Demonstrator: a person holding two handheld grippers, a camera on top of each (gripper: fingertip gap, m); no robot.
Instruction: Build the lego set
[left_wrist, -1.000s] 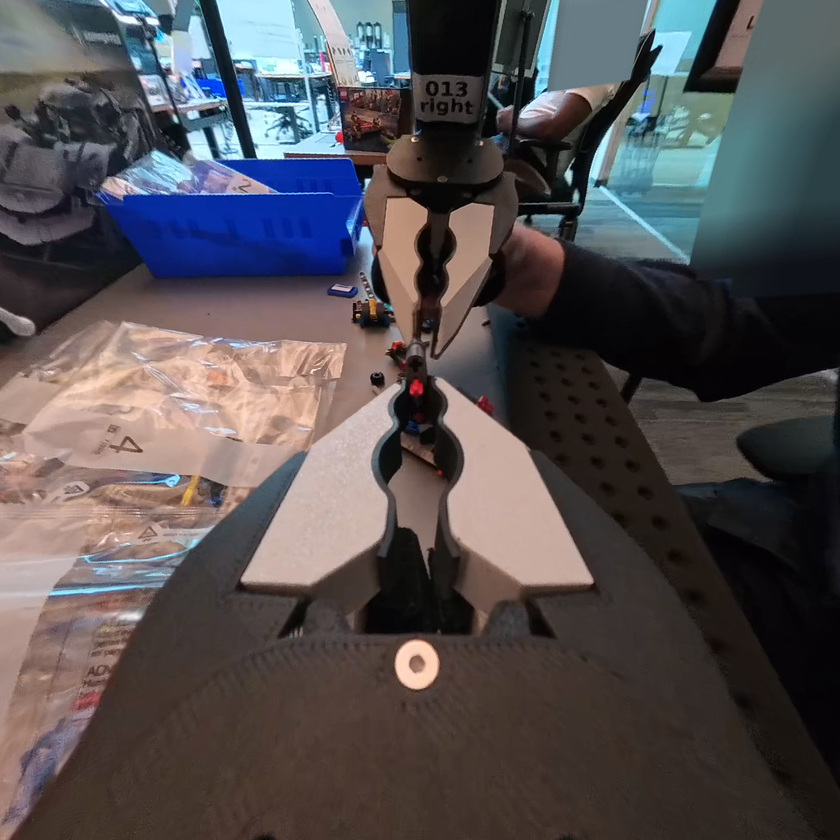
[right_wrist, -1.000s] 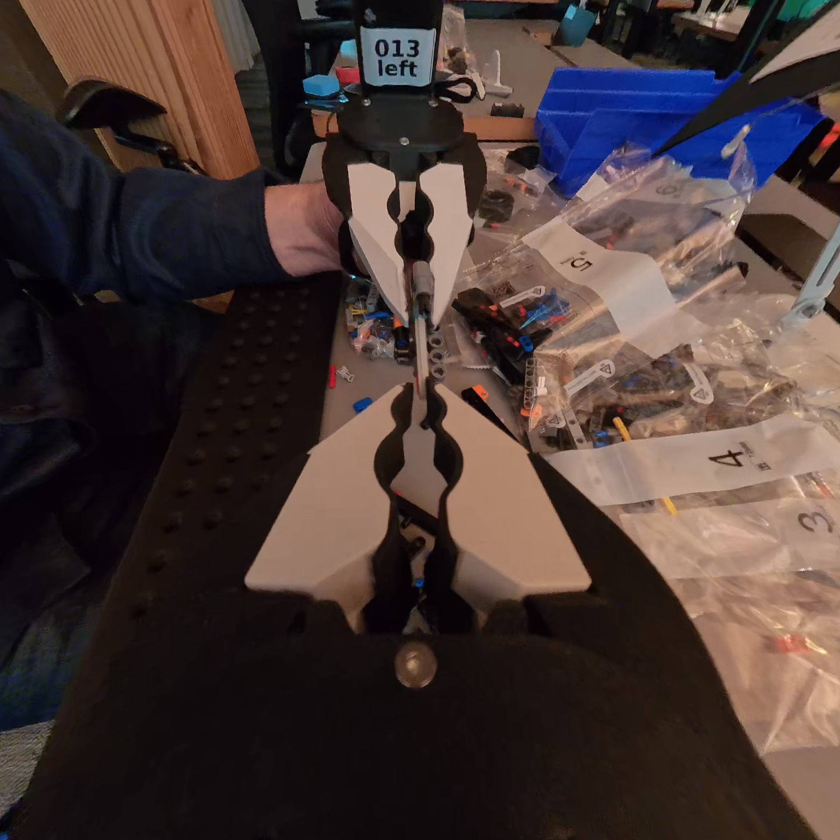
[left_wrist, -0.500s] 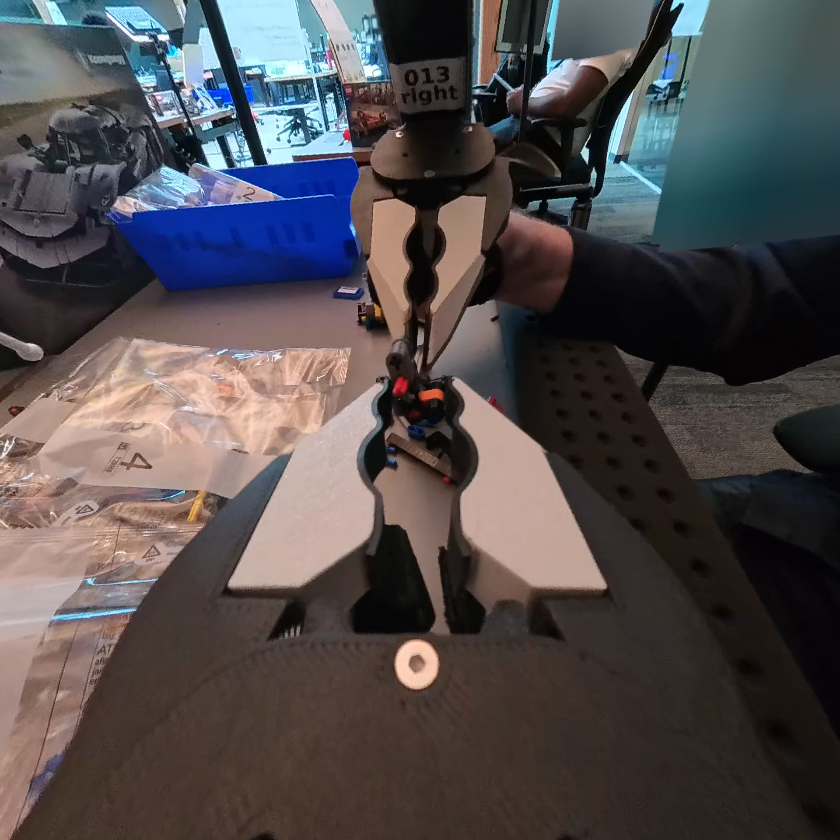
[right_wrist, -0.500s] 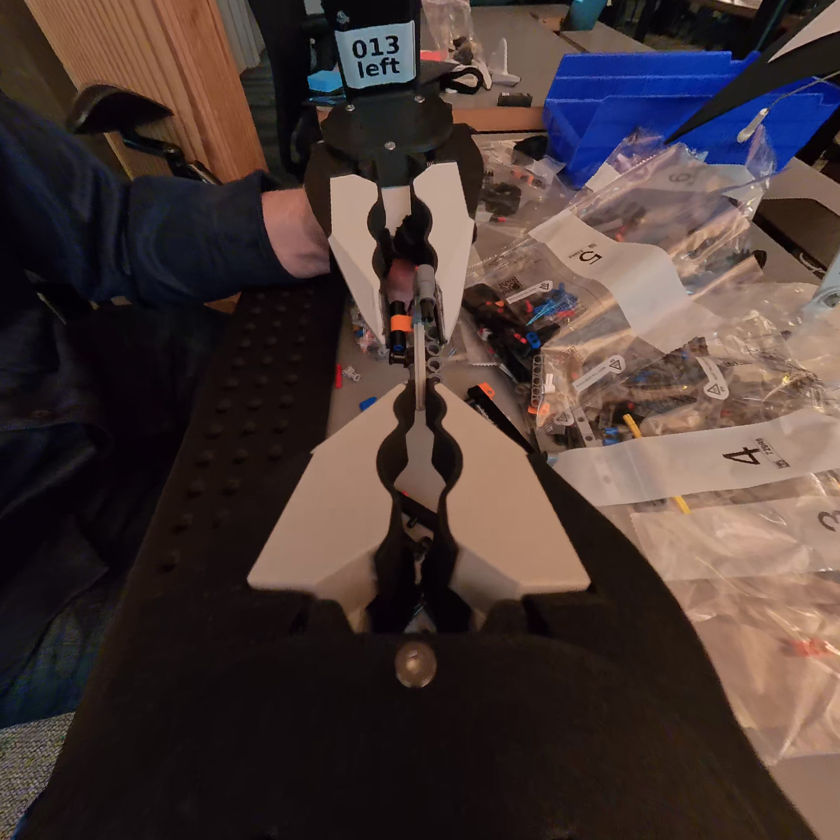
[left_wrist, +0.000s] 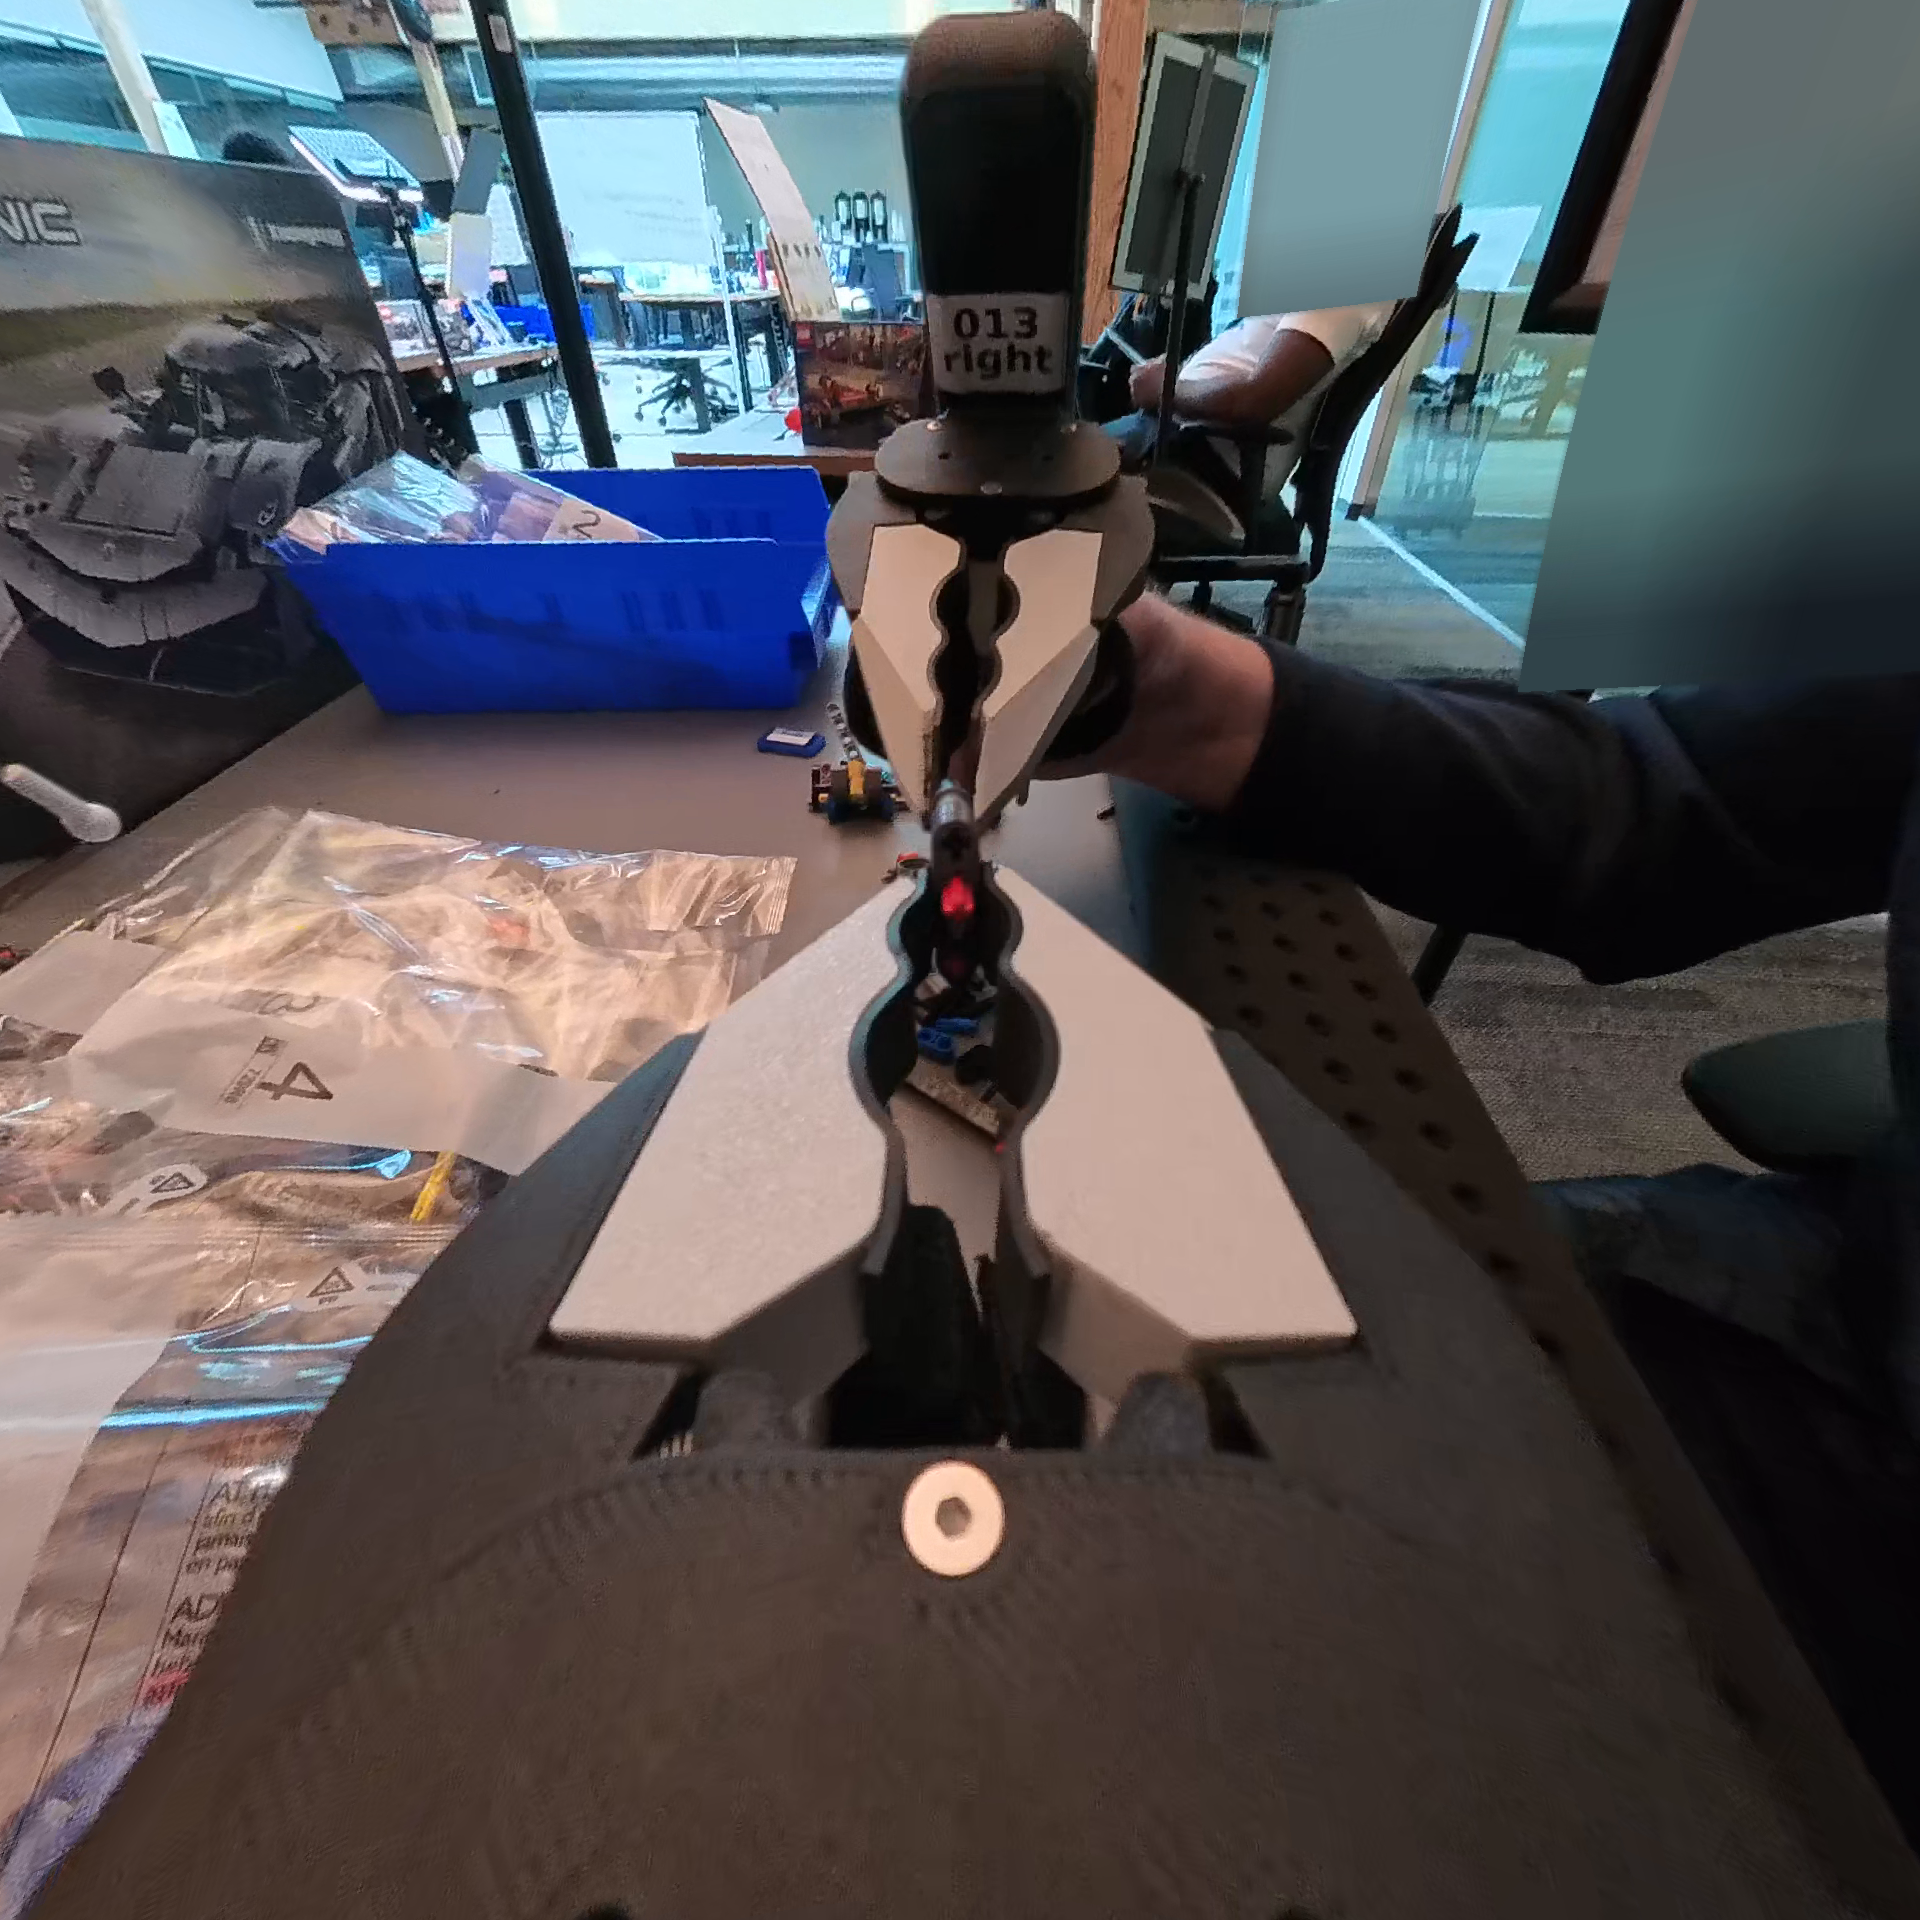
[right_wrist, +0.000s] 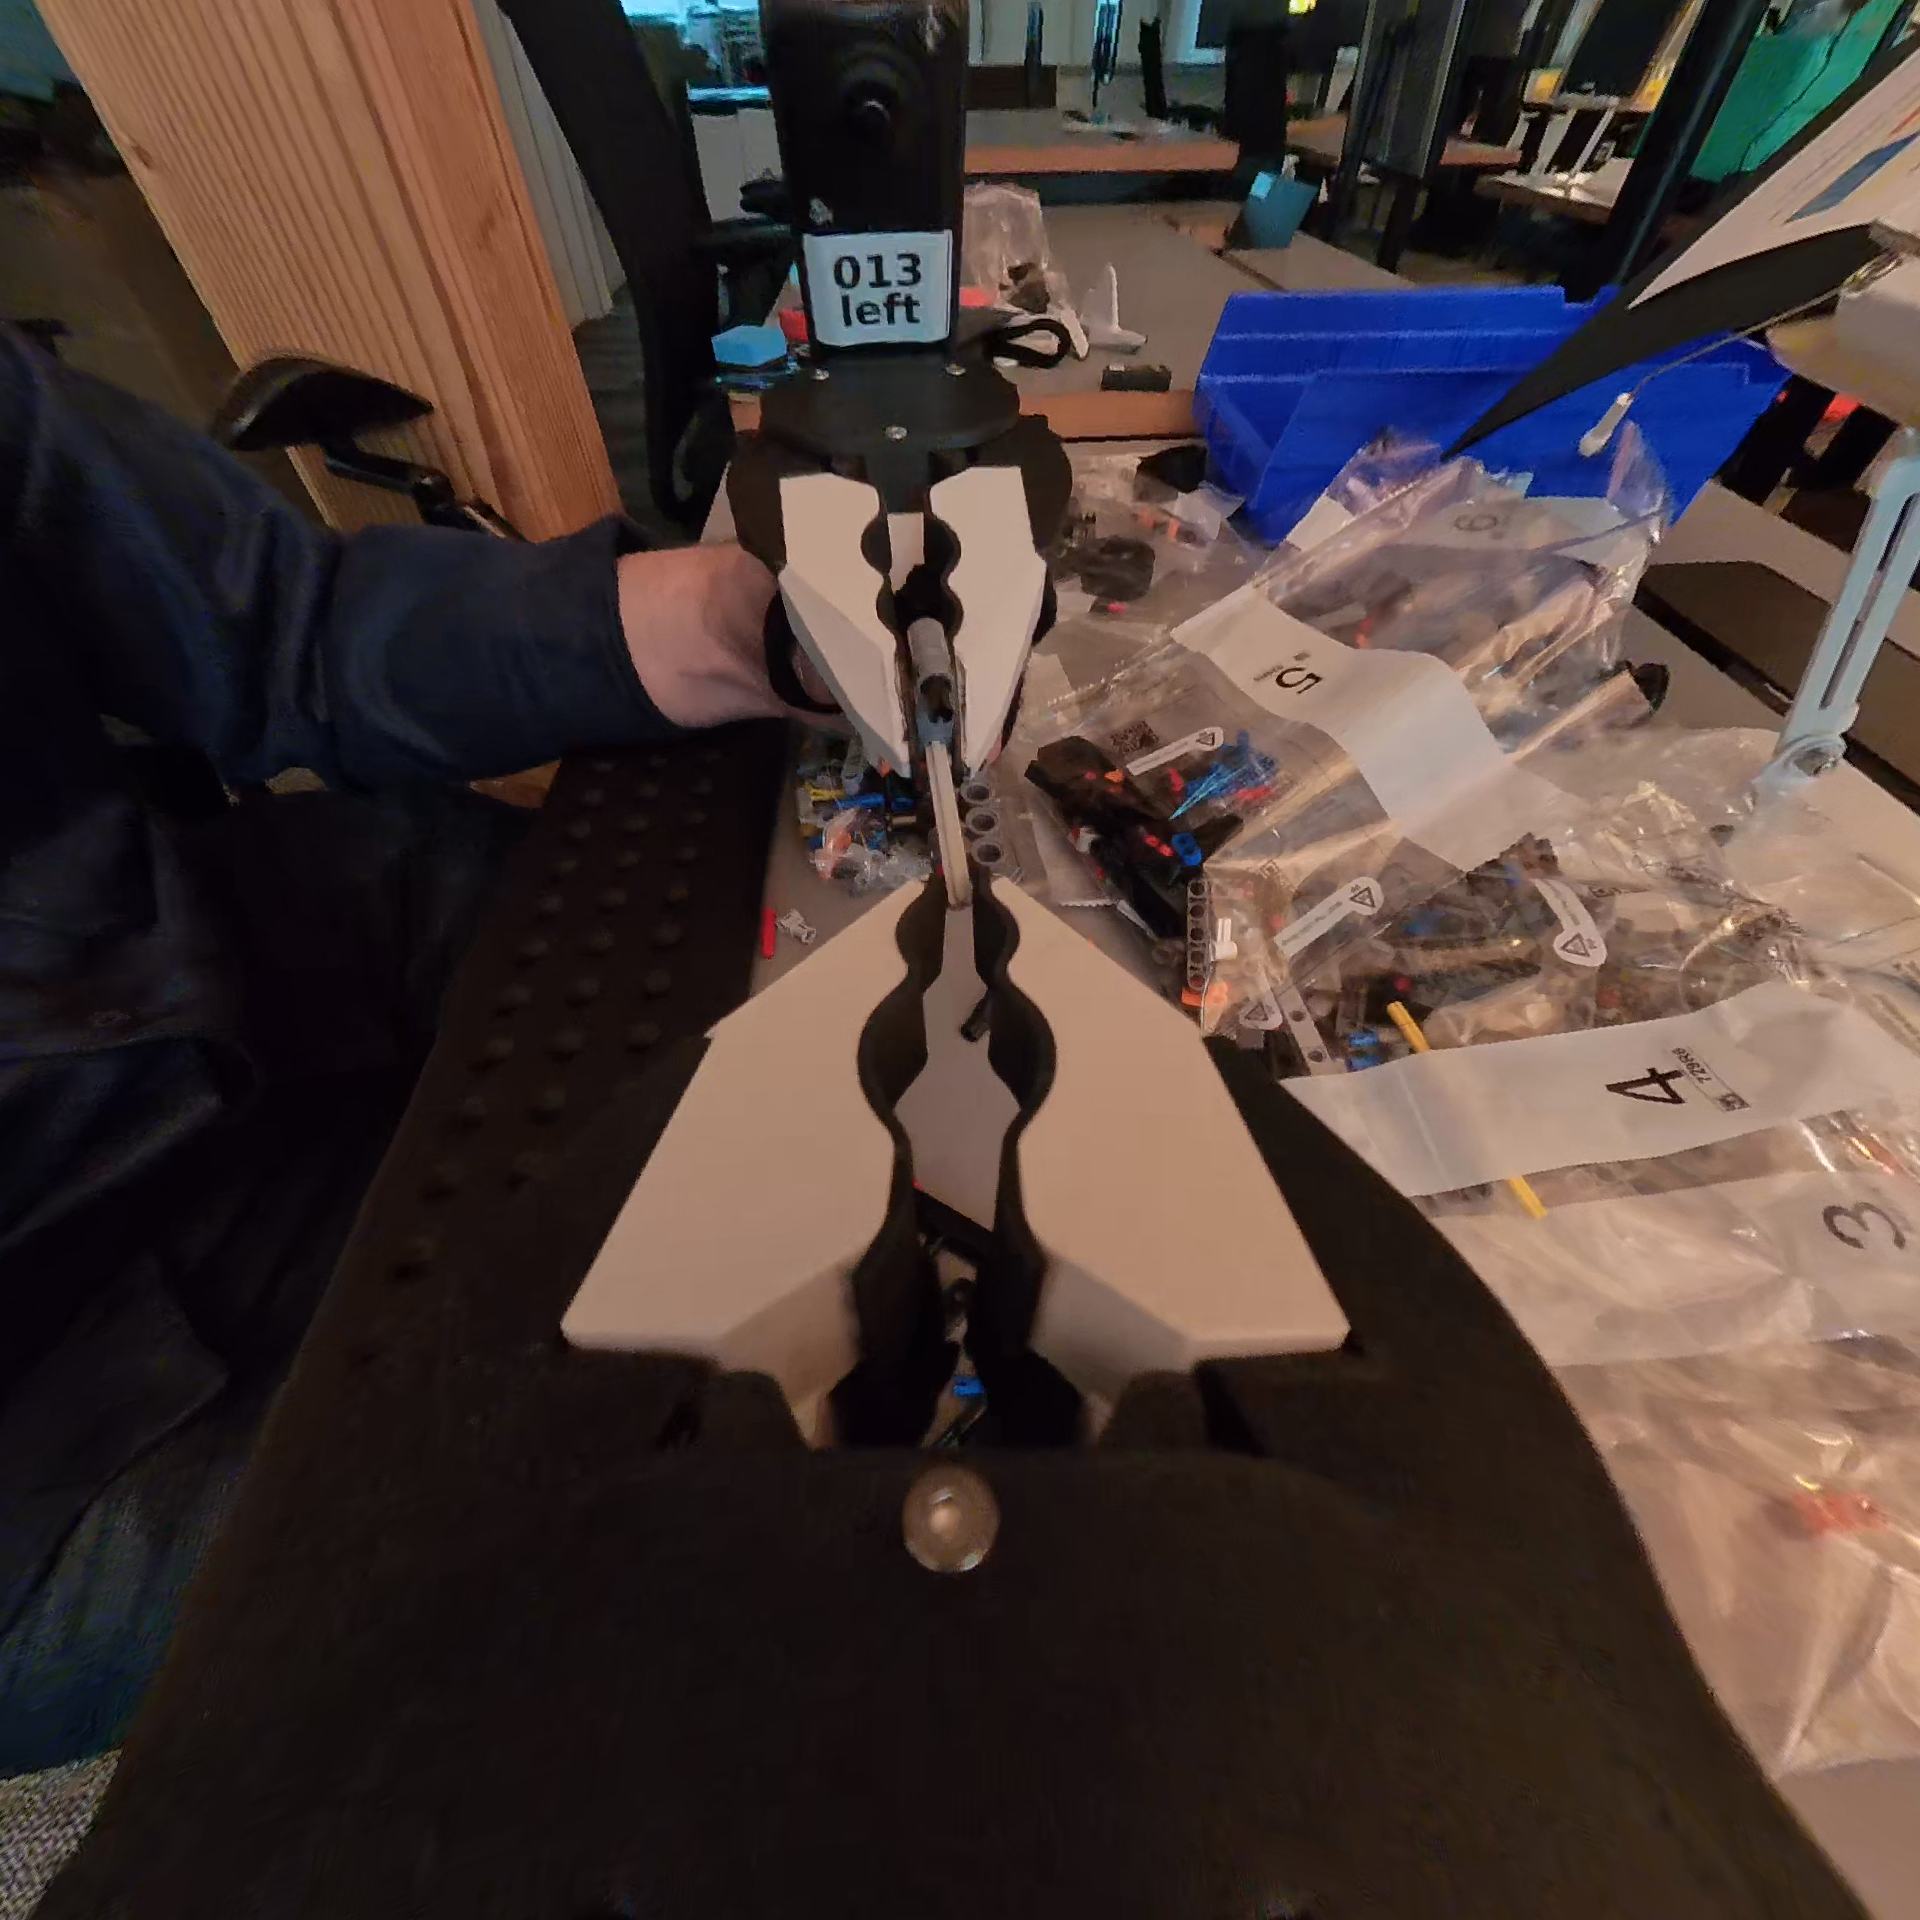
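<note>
Two tools meet tip to tip above the counter. From the left wrist view, the left tool is narrowed onto a slim dark lego assembly whose long axis runs away toward the far right tool, which pinches its far end. From the right wrist view, the right tool is clamped on a pale beam pointing far, into the left tool; numbered bags lie right.
</note>
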